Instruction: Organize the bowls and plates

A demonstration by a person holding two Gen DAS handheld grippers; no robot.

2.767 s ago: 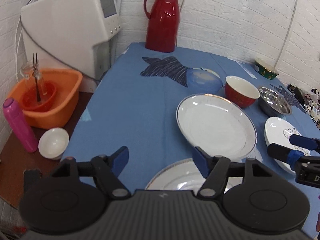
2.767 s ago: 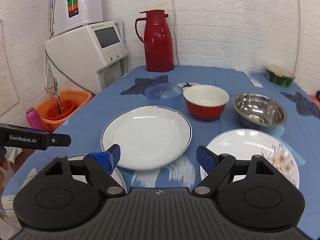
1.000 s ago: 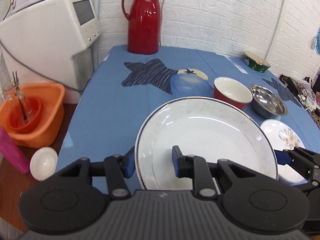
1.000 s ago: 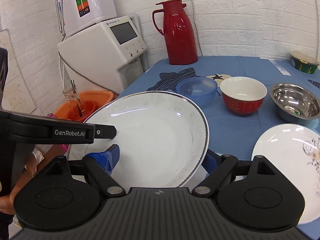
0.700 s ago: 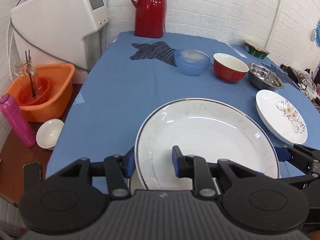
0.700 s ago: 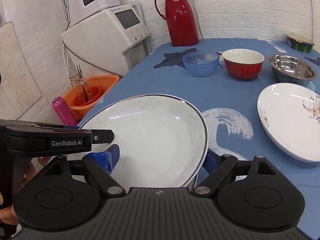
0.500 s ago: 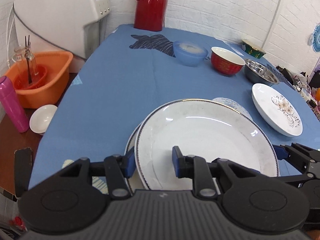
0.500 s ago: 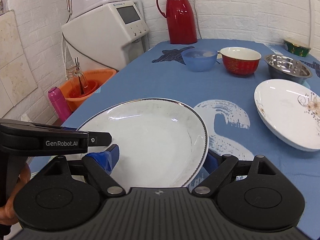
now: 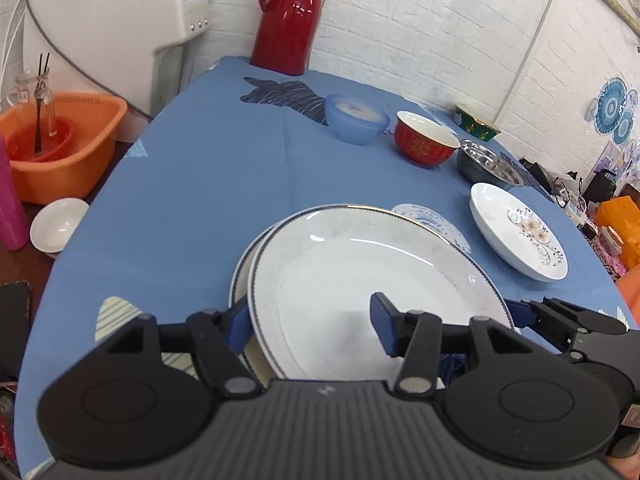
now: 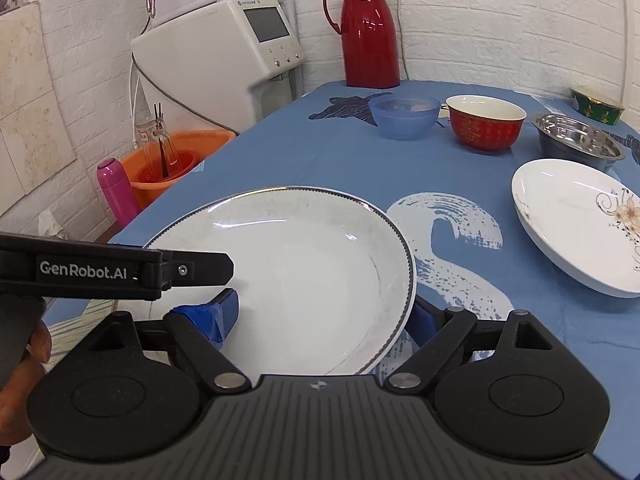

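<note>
A large white plate [image 9: 360, 280] with a dark beaded rim lies on top of a second similar plate [image 9: 240, 276] at the near edge of the blue table. My left gripper [image 9: 311, 322] is open; its fingers stand either side of the top plate's left rim, with a gap on the inner side. In the right wrist view the same plate [image 10: 300, 260] lies between the wide-open fingers of my right gripper [image 10: 322, 318], and the left gripper's body [image 10: 120, 268] reaches in from the left. A flowered plate [image 9: 520, 232] sits to the right.
A blue bowl [image 9: 356, 120], a red bowl [image 9: 426, 144] and a steel bowl [image 9: 490, 166] line the far side, with a green bowl [image 9: 476, 126] and a red thermos [image 9: 290, 20] behind. Off the table's left are an orange basin [image 9: 60, 148] and a small white bowl [image 9: 58, 226].
The left gripper carried the large plate back to the near edge, lowered it onto the second plate, and its jaws have now spread apart. The right gripper stayed open throughout.
</note>
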